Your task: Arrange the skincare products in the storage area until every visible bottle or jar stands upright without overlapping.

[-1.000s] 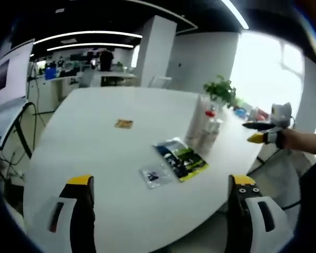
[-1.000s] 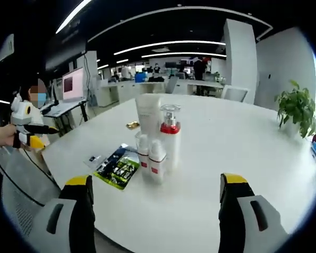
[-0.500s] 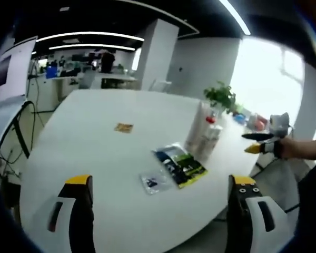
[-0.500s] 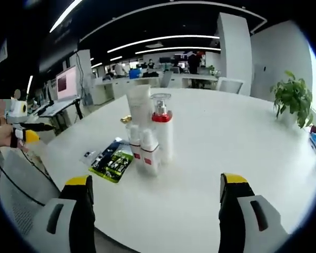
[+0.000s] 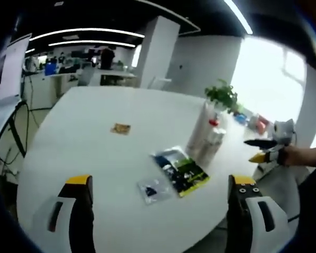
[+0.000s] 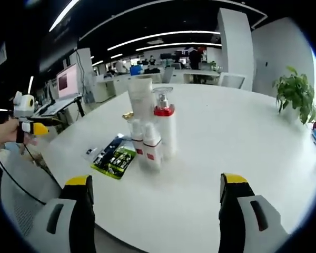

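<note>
Near the table (image 6: 242,142) edge, upright bottles (image 6: 152,132) leave bare surface around.

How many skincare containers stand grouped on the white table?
4. A tall white tube stands at the back, a red-collared pump bottle beside it, and two small white bottles in front. Another behind them may be hidden.

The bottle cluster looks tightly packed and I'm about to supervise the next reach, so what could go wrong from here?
The pump bottle, tube and two small bottles stand pressed together, so jaws nudging one would likely topple the others. The sachets lie flat right beside them; a sliding bottle could catch on one. Both the left gripper and the right gripper are open and well back from them.
</note>
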Motion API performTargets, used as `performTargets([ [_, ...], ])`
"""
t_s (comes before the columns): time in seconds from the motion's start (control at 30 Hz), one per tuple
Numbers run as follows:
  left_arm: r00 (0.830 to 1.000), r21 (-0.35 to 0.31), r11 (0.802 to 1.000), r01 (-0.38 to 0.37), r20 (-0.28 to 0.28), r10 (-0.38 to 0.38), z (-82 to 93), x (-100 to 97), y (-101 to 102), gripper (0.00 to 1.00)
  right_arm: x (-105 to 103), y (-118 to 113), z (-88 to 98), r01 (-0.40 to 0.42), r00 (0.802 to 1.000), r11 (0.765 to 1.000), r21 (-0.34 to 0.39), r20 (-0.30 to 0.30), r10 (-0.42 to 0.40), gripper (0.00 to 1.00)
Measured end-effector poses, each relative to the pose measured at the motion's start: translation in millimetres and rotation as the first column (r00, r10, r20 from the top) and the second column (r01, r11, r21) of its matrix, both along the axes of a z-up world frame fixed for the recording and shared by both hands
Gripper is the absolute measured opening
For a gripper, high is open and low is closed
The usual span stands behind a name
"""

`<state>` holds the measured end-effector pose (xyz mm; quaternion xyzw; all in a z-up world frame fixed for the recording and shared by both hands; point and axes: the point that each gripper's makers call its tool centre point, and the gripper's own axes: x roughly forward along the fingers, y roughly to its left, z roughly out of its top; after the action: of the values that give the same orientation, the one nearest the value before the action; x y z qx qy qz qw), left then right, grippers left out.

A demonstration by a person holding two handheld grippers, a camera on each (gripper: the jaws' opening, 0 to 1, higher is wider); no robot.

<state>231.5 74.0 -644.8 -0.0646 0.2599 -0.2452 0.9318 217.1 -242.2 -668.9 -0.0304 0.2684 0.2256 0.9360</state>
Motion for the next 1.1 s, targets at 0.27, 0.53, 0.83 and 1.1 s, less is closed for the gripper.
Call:
performTargets([
  [0.27,1.0,0.051,0.998,0.03,-0.008,-0.03,5.6,21.2,-5,0.99,-1,3,-2.6,-0.011,1.0,1.0,0.008,-0.01,0.011,1.0],
  [0.53,0.995,0.113,0.99,0.085,-0.056,-0.079,0.0,45.5,-20,0.92,-4,10,-5.5,-0.045,0.999,0.999,-0.028,-0.022,0.045,1.0],
  [0.83,0.991,0.154,0.981,0.115,-0.089,-0.102,-11.1,79.8,-27,0.99,-4,7,-9.1,-0.038,0.998,0.999,-0.01,-0.042,0.037,1.0],
  [1.1,0.985,0.185,0.973,0.139,-0.125,-0.117,-22.8,108.3,-31,0.99,-4,6,-12.2,-0.036,0.998,0.999,-0.006,-0.061,0.035,1.0],
])
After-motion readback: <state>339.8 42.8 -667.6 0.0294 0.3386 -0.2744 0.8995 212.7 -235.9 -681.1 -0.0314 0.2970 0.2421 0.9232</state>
